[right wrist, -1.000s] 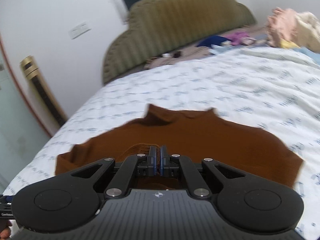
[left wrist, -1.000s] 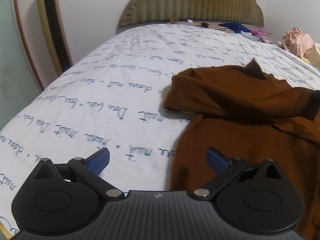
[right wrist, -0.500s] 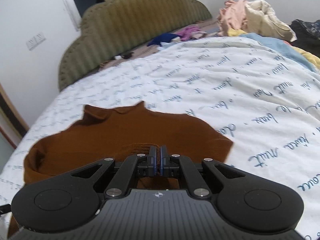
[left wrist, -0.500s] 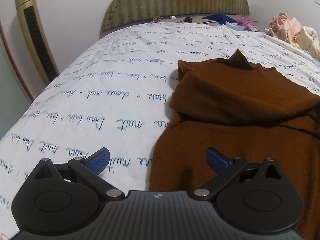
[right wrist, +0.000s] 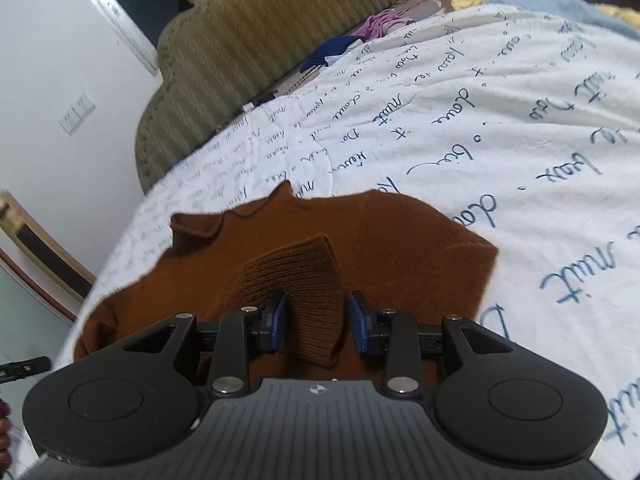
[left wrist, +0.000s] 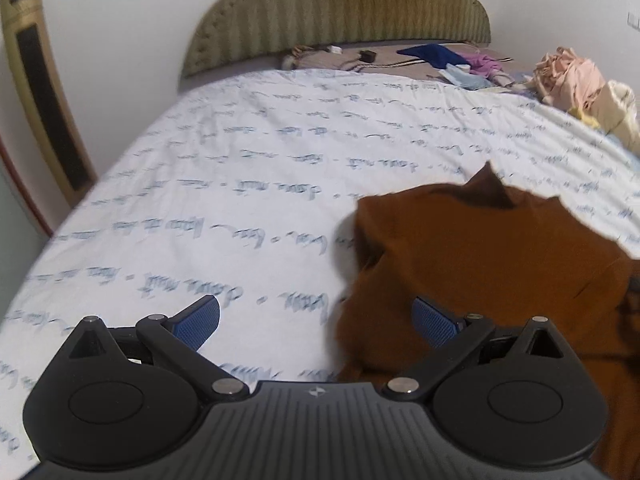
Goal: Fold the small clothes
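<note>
A brown knit sweater (left wrist: 500,248) lies on the bed's white sheet with blue script (left wrist: 240,168), its collar toward the headboard. My left gripper (left wrist: 316,324) is open and empty, low over the sweater's left edge, one pad over bare sheet, the other over brown cloth. In the right wrist view the sweater (right wrist: 400,236) lies partly folded. My right gripper (right wrist: 316,322) is open, and the ribbed sleeve cuff (right wrist: 308,280) lies loose between its pads, resting on the sweater's body.
A green padded headboard (left wrist: 352,8) stands at the far end. A heap of pink and cream clothes (left wrist: 580,84) and blue and purple garments (left wrist: 440,56) lie at the back right. A gold tower fan (left wrist: 40,100) stands left of the bed.
My right gripper was shut on the sleeve cuff; it has carried it to the right and has now opened, leaving the cuff on the sweater. My left gripper stayed open and shifted slightly.
</note>
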Motion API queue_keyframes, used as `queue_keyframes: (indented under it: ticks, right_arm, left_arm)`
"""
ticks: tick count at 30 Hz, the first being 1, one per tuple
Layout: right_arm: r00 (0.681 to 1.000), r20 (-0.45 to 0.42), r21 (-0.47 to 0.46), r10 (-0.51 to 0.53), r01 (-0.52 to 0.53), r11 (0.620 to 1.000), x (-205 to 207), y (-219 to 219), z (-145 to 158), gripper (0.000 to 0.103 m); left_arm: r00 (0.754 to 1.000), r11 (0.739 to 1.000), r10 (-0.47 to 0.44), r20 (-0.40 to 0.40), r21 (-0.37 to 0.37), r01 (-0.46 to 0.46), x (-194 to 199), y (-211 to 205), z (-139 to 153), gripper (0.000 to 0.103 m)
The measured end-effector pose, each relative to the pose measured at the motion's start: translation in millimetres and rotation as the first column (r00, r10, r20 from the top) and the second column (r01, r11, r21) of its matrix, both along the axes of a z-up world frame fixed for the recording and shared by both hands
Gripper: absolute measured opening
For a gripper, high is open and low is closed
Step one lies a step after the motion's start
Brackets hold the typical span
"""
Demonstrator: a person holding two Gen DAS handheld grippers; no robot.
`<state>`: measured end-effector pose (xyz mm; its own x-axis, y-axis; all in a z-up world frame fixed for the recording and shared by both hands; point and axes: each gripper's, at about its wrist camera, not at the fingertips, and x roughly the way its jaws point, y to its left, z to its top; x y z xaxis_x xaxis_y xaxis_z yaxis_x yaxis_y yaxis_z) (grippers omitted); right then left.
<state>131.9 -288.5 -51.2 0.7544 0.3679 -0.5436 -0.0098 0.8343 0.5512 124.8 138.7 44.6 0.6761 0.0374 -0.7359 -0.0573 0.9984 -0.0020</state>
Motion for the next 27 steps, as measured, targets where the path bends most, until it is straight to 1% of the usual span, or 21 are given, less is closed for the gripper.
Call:
queue_keyframes:
  ticks: [3, 4, 6, 9, 11, 12, 13, 14, 15, 16, 17, 18, 22, 25, 27]
  right_arm:
    - [1.000, 0.021, 0.088, 0.011, -0.013, 0.996, 9, -8, -7, 0.037]
    - [0.999, 0.023, 0.115, 0.023, -0.025, 0.993, 11, -10, -8, 0.031]
    - [0.999, 0.022, 0.114, 0.030, -0.033, 0.993, 12, -9, -5, 0.010]
    - [0.997, 0.050, 0.097, 0.051, -0.056, 0.994, 7, -4, 15, 0.010]
    - [0.994, 0.086, 0.122, 0.073, -0.083, 0.989, 2, -3, 34, 0.010]
    - [0.991, 0.108, 0.121, 0.081, -0.094, 0.988, 0, -3, 46, 0.010]
    - [0.988, 0.130, 0.108, 0.088, -0.102, 0.989, -3, -1, 58, 0.010]
    - [0.984, 0.150, 0.094, 0.097, -0.112, 0.989, -5, 0, 69, 0.010]
    - [0.981, 0.167, 0.082, 0.103, -0.118, 0.990, -7, 2, 80, 0.010]
    - [0.977, 0.184, 0.064, 0.108, -0.122, 0.990, -9, 3, 90, 0.010]
    - [0.974, 0.198, 0.044, 0.113, -0.124, 0.991, -11, 4, 99, 0.010]
    - [0.971, 0.208, 0.026, 0.113, -0.122, 0.992, -12, 5, 108, 0.010]
    - [0.962, 0.252, -0.037, 0.106, -0.100, 0.994, -18, 7, 134, 0.010]
    - [0.952, 0.291, -0.070, 0.098, -0.081, 0.994, -26, 7, 148, 0.010]
    - [0.947, 0.309, -0.070, 0.089, -0.071, 0.995, -32, 5, 154, 0.010]
  left_arm:
    - [0.999, 0.999, -0.019, -0.037, -0.047, 0.017, 24, -6, -2, 0.103]
    - [0.999, 0.998, -0.023, -0.047, -0.056, 0.020, 32, -8, -3, 0.103]
    - [0.997, 0.998, -0.038, -0.064, -0.058, 0.034, 47, -15, -6, 0.103]
    - [0.996, 1.000, -0.005, -0.093, -0.015, 0.004, 70, -22, -15, 0.103]
    - [0.994, 1.000, 0.001, -0.109, -0.006, -0.002, 83, -23, -22, 0.102]
    - [0.993, 1.000, 0.011, -0.120, -0.013, -0.013, 89, -23, -26, 0.100]
    - [0.992, 0.999, 0.025, -0.123, -0.032, -0.029, 92, -21, -28, 0.092]
    - [0.990, 0.997, 0.033, -0.134, -0.061, -0.041, 95, -19, -29, 0.061]
    - [0.985, 0.994, 0.038, -0.166, -0.097, -0.055, 99, -15, -32, 0.029]
    - [0.978, 0.986, 0.045, -0.205, -0.149, -0.076, 103, -10, -36, 0.020]
    - [0.973, 0.975, 0.049, -0.224, -0.201, -0.095, 105, -5, -39, 0.013]
    - [0.973, 0.964, 0.058, -0.224, -0.240, -0.112, 105, 0, -40, 0.010]
    - [0.981, 0.962, 0.082, -0.174, -0.244, -0.124, 99, 6, -30, 0.009]
    - [0.986, 0.950, 0.094, -0.135, -0.285, -0.129, 97, 19, -14, 0.009]
    - [0.987, 0.934, 0.106, -0.123, -0.327, -0.141, 100, 29, -6, 0.005]
